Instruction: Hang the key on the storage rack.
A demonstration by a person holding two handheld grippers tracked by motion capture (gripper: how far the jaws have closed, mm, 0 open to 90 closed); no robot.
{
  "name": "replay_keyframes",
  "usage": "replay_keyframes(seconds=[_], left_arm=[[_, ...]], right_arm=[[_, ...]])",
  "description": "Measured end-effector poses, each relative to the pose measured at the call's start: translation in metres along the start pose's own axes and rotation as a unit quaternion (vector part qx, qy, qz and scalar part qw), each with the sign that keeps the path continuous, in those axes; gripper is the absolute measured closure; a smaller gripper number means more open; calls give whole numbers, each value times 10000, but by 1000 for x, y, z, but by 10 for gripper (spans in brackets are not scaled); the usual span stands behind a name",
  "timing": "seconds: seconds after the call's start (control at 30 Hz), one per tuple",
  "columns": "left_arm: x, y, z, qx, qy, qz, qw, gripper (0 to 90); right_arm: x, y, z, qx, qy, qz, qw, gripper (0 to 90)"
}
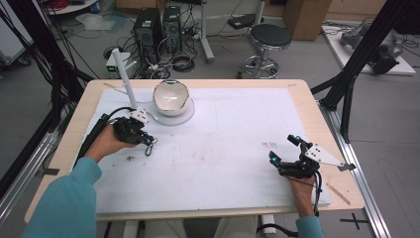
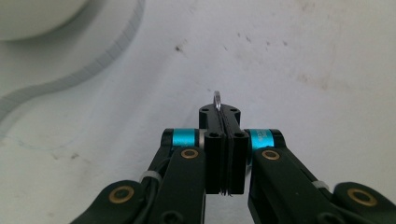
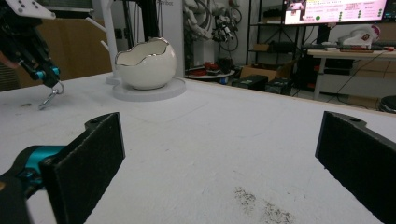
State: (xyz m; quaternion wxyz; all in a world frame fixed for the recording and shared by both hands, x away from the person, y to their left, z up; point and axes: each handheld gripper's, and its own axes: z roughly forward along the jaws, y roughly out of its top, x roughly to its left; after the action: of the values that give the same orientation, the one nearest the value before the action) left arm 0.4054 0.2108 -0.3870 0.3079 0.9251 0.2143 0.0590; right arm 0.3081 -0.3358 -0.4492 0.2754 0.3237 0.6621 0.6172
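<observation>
The right gripper (image 1: 285,148) rests low over the near right part of the tabletop (image 1: 237,148), its jaws released and spread wide with nothing between them. In the right gripper view a patch of dark specks (image 3: 261,207) lies on the white surface just ahead of those jaws, roughly midway between the two pads.

Farther off, and to the left of those open jaws, the left gripper (image 1: 148,143) is held in the person's left hand (image 1: 106,144), tilted down toward the white sheet. Its jaws are clenched on a small metal key ring (image 2: 217,99): in the left gripper view the two black pads stand pressed together, and the thin silver loop pokes out just past their tips, with its edge also showing at their base. From the right gripper view a metal clasp (image 3: 49,100) hangs from that ring below the jaw tips, its lower end at or just above the tabletop; whether it touches I cannot tell.

Beyond the clenched jaws, up and to their left in the left gripper view, stands a white egg-shaped bowl (image 1: 171,96) with a jagged silver rim, on a round white base (image 1: 185,116). A white post (image 1: 124,74) rises just beside the bowl, near the tabletop's far left edge.
</observation>
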Motion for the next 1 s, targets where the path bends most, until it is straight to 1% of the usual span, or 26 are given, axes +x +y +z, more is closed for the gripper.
replay_keyframes(seconds=[0.03,0.13,0.17,0.2,0.23,0.27,0.3,0.33,0.37,0.4,0.43,0.47,0.5,0.57,0.6,0.63,0.73,0.8,0.9,0.93,1.0], left_arm=[[1,2,-4,-108,38,-18,9999,886],[5,7,-16,-348,46,-97,9993,885],[6,9,-20,-512,21,-183,9985,886],[6,10,-24,-684,63,-264,9973,886],[9,11,-28,-774,36,-327,9965,886],[10,13,-32,-804,90,-352,9961,885],[10,15,-35,-837,98,-386,9957,886],[11,17,-39,-952,42,-418,9946,886],[11,20,-43,-968,102,-351,9946,886],[11,21,-45,-1066,91,-381,9935,885],[12,23,-49,-1085,88,-385,9933,885],[13,24,-53,-1077,133,-364,9934,886],[14,25,-56,-1128,132,-394,9927,886],[16,28,-62,-1205,124,-371,9919,885],[17,29,-65,-1188,141,-331,9923,886],[18,31,-69,-1223,138,-336,9918,886],[23,35,-80,-1235,207,-295,9917,885],[26,37,-88,-1316,282,-328,9904,886],[33,39,-100,-1362,358,-342,9894,885],[35,39,-103,-1410,378,-379,9886,886],[39,39,-109,-1428,407,-432,9880,885]], right_arm=[[0,0,0,-2,3,1,10000,6],[0,0,0,-3,3,2,10000,6],[0,0,0,-3,-1,5,10000,6],[0,0,0,-2,-2,5,10000,6],[0,0,0,-2,-3,-3,10000,6],[0,0,0,-1,-4,-3,10000,6],[0,0,0,-3,-4,-11,10000,6],[0,0,0,-2,-8,-15,10000,6],[0,0,0,-2,-8,-15,10000,6],[0,0,0,5,-13,-40,10000,6],[0,0,0,5,-13,-40,10000,6],[1,0,0,19,-2,-40,10000,6],[1,0,0,19,-2,-40,10000,6],[1,0,0,9,-7,-55,10000,6],[1,0,0,6,-4,-53,10000,6],[1,0,0,6,-4,-53,10000,6],[1,0,0,28,-12,-42,10000,6],[1,0,0,26,-8,-45,10000,6],[1,0,0,28,-11,-43,10000,6],[1,0,0,28,-11,-40,10000,6],[1,0,0,27,-12,-48,10000,6]])
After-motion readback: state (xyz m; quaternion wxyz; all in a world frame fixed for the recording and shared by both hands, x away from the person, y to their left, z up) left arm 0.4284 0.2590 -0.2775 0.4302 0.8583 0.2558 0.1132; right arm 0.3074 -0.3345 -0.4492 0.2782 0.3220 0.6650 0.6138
